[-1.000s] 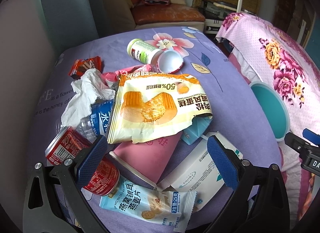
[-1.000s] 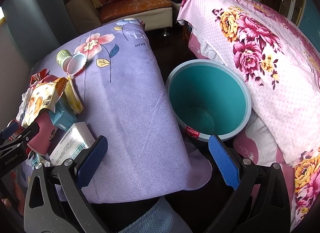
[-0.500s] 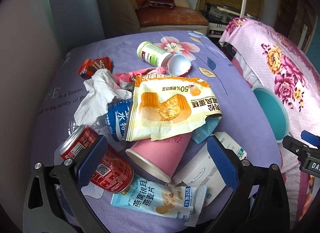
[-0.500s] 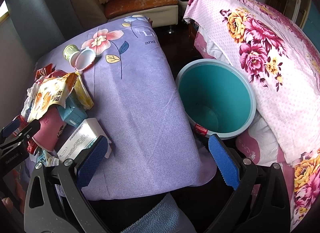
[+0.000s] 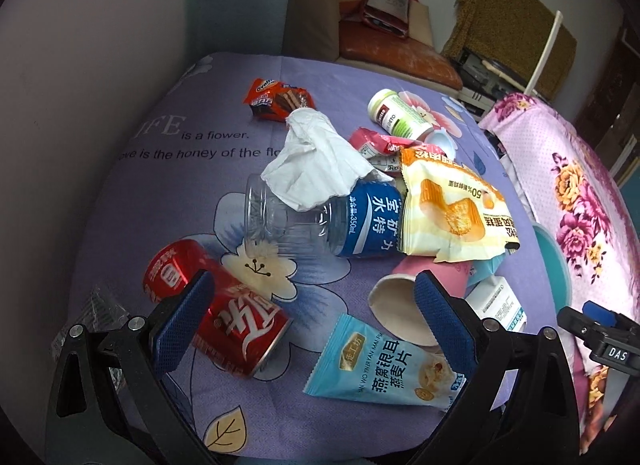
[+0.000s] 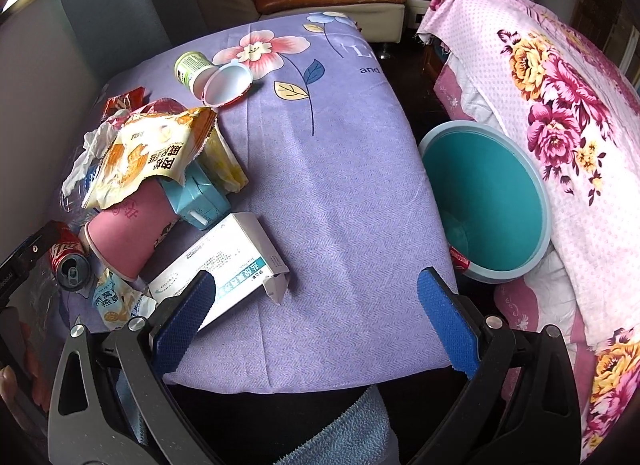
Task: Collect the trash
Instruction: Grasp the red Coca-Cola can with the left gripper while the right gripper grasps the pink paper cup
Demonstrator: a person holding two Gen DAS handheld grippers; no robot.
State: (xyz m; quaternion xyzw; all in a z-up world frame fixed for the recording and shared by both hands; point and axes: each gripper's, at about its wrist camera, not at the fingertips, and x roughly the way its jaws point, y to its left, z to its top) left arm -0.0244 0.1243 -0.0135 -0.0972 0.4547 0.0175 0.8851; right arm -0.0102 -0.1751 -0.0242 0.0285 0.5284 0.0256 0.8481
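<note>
Purple floral bedding (image 5: 168, 201) fills the view, and the left wrist camera now looks at the left end of the litter pile: over the last second it has swung that way, so the red can (image 5: 218, 319), earlier half hidden behind a finger, lies in full sight just ahead of the left gripper (image 5: 316, 307), whose jaws stand wide with nothing between them. That reads like lining up a first pick, can or blue snack sachet (image 5: 390, 371) being nearest. Moving right: crumpled tissue (image 5: 316, 161) draped over a clear water bottle (image 5: 320, 221), which looks empty; a pink paper cup (image 5: 408, 305) on its side, mouth toward us, nothing visible inside; the yellow cake wrapper (image 5: 452, 213) on top. Further right, the right gripper (image 6: 316, 315) has drifted closer to the white carton (image 6: 224, 265), jaws spread wide, holding nothing. At the far right the teal bin (image 6: 492, 201) waits on the floor beside the bed, and what shows of its inside is bare, so no trash is collected yet.
</note>
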